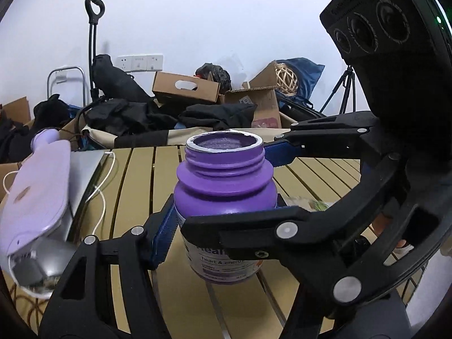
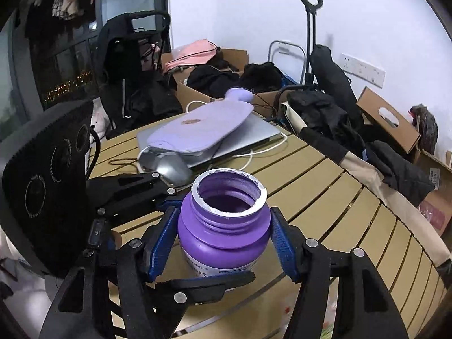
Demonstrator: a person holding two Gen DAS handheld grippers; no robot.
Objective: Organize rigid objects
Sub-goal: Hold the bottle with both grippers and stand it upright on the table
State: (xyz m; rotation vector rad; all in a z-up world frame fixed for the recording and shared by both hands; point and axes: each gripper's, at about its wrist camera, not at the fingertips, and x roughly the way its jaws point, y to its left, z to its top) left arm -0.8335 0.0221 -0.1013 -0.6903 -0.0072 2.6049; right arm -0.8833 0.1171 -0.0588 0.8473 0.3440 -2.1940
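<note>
An open purple supplement jar (image 1: 223,195) with no lid stands upright on the slatted wooden table (image 1: 135,175). My left gripper (image 1: 223,220) has its blue pads (image 1: 162,236) against the jar's body from both sides. In the right wrist view, my right gripper (image 2: 223,247) also brackets the same jar (image 2: 223,226), blue pads (image 2: 159,250) touching its shoulder on each side. The right gripper's black frame crosses in front of the jar in the left wrist view. Both grippers hold the jar at once.
A lilac hot-water bottle (image 2: 200,130) lies on a silver laptop (image 2: 254,138) with a white cable (image 2: 262,149) at the table's far side. Cardboard boxes (image 1: 186,87), black clothes and a folding trolley (image 1: 94,45) stand beyond the table edge.
</note>
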